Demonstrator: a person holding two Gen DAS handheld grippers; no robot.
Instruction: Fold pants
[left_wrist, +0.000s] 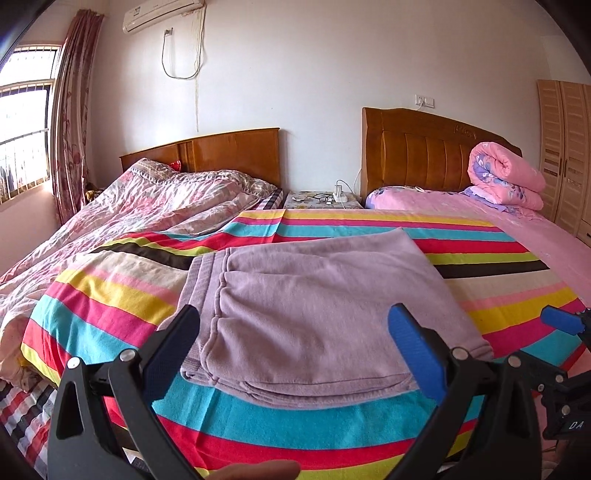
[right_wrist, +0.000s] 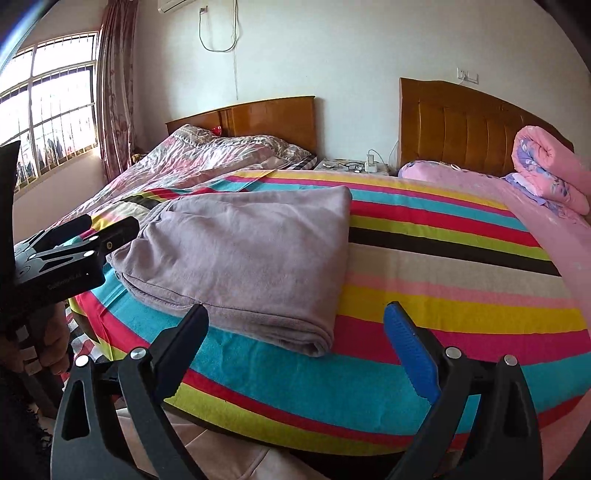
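On the striped blanket (left_wrist: 110, 295) that covers the near bed, straight ahead of both my tongs, lie the lilac pants (left_wrist: 314, 306), already folded into a flat, thick rectangle of several layers. My left gripper (left_wrist: 295, 354) hovers at the near edge of the bundle with its jaws spread wide; the pants sit squarely between and beyond the two fingers, neither finger touching cloth that I can see. My right gripper (right_wrist: 299, 350) is also spread and holds nothing; from its camera the pants (right_wrist: 243, 258) lie ahead and to the left, with only the near right corner of the bundle reaching toward the gap between its fingers. So my left hand is the nearer and the better centred of the two. The stacked fold edges face me, the waistband side runs along the left, and the bundle's longer side seems to run away from me toward the headboards (left_wrist: 424, 155), though the fisheye bend makes that uncertain. I judge the folding close to finished; any last fold or tidy would start from that near edge, reached most easily by my left tongs.
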